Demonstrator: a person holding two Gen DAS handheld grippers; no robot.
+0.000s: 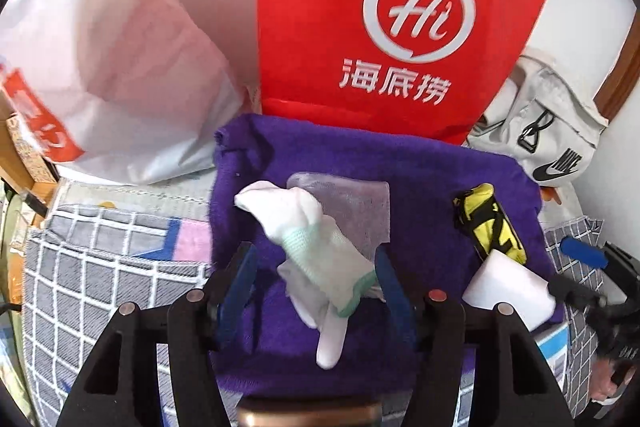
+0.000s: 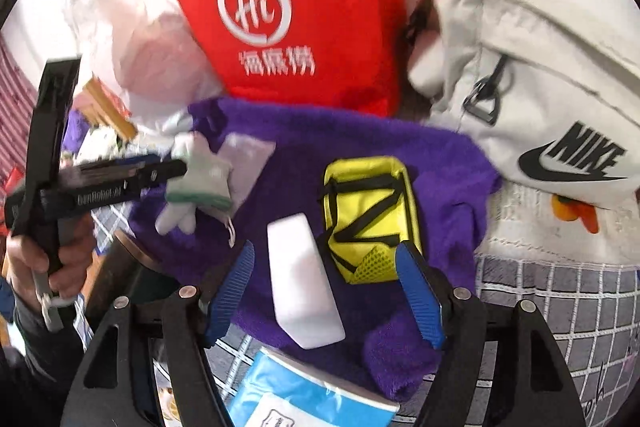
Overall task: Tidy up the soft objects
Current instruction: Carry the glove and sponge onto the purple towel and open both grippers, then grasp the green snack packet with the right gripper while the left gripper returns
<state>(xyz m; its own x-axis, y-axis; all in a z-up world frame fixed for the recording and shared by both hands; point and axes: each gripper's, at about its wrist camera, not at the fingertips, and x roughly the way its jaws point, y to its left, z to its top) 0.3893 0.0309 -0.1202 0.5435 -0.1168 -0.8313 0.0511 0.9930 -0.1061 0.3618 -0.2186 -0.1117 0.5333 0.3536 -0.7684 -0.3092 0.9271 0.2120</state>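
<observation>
Currently a purple towel [image 1: 420, 163] is the landmark. Over its left part, the left gripper [image 1: 316, 267] stands wide open around a white glove [image 1: 316, 247], gripping nothing. Over its right part, the right gripper [image 2: 326, 291] is likewise wide open and empty, straddling a white block [image 2: 300, 287] beside a yellow pouch [image 2: 372, 211]. Closing on the glove's cuff, not a loose finger, seems wisest. Behind the towel, a red bag [image 1: 400, 27] reads "Hi"; right of the towel, a white bag [image 2: 540, 87] reads "NIKE".

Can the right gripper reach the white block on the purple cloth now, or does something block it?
Probably yes. The right gripper is open, and the white block lies uncovered on the purple cloth between its fingers. The yellow pouch lies close beside it.
</observation>
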